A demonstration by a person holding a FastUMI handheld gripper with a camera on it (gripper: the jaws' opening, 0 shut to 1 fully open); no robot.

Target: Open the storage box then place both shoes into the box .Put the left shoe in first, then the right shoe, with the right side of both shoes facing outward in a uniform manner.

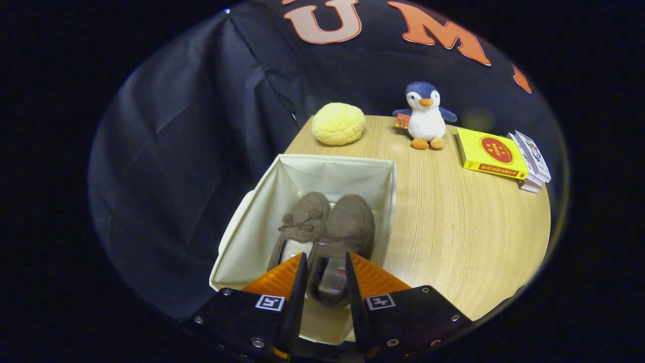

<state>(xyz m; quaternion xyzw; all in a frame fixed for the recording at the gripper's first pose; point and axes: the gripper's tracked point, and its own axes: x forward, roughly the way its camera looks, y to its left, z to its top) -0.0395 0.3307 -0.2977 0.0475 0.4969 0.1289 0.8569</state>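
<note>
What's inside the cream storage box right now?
Two brown shoes lie side by side in the storage box; the gripper straddles the right one's heel. The box floor beneath is covered.

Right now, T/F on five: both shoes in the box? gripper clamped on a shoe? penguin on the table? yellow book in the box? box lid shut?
1. Both brown slippers, left and right, lie in the cream fabric box. True.
2. The gripper straddles the right slipper's heel. True; pressing cannot be told.
3. The plush penguin lies in the box. False: it stands on the wooden table.
4. The yellow book is in the box. False: on the table.
5. The box is shut. False: open.
</note>
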